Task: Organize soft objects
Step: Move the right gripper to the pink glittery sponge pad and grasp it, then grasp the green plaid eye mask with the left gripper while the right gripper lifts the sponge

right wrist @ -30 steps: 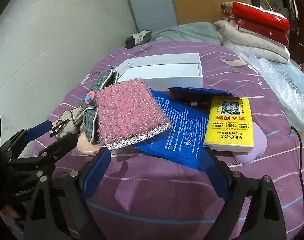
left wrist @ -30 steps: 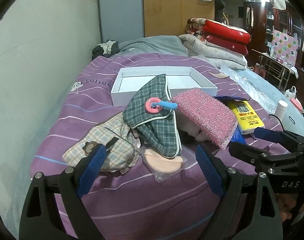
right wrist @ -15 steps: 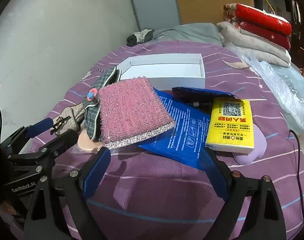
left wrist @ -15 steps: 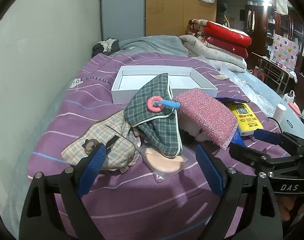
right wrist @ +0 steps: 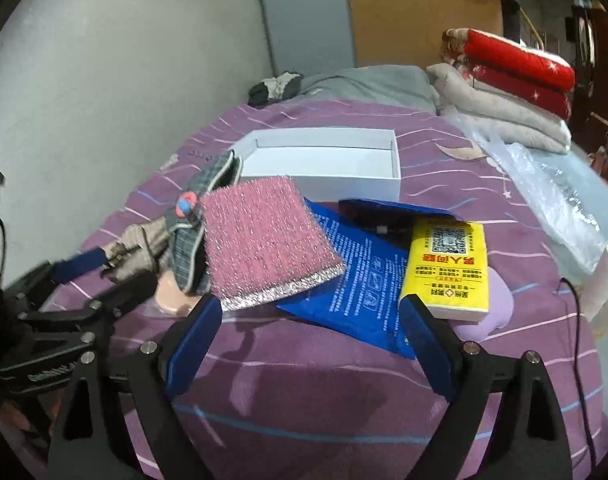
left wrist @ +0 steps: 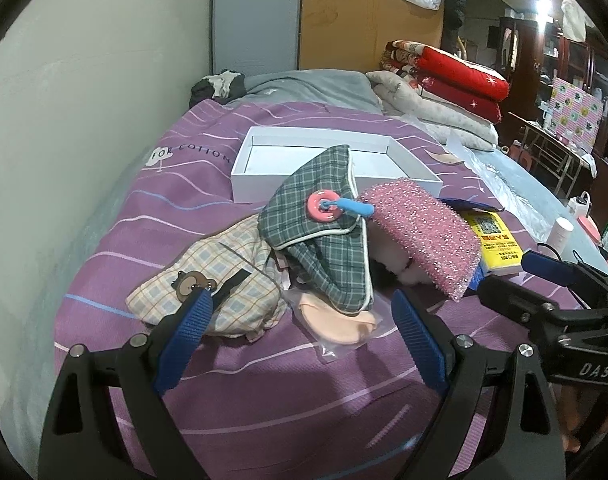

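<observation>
Clutter lay heaped in the middle of the purple striped bedcover (left wrist: 264, 380), near the front edge, with nothing yet sorted. The white box (left wrist: 260, 184) stood empty at the far side of the heap, its open top facing up, presumably the intended receptacle.

The left gripper (left wrist: 298, 332) hovered low over the near left of the pile, fingers spread wide and grasping nothing; the beige checked pouch (left wrist: 216, 280) with a bear badge sat just beyond its left finger, and a peach pad in clear wrap (left wrist: 337, 326) lay between the fingertips. The right gripper (right wrist: 309, 330) was likewise released and empty, poised over the near edge of the blue printed pack (right wrist: 359, 272).

Stacking explained the leaning: the green plaid pouch (left wrist: 323, 248) was propped over other items and rested against the box wall, a pink ring toy (left wrist: 327, 210) lying on it. The pink bristly sponge (right wrist: 264, 240) tilted because it overlapped both the plaid pouch and the blue pack. The yellow packet (right wrist: 449, 264) lay on the blue pack with a lilac pad (right wrist: 493, 304) under its near right corner.

Open bedcover remained in front of both grippers, giving free approach. Left, the wall (left wrist: 64, 140) ran close beside the bed. Right, clear plastic sheeting (right wrist: 555, 196) and a black cable (right wrist: 575, 308) bordered the working area. The two grippers stood near each other, so a crossing reach risked contact.
</observation>
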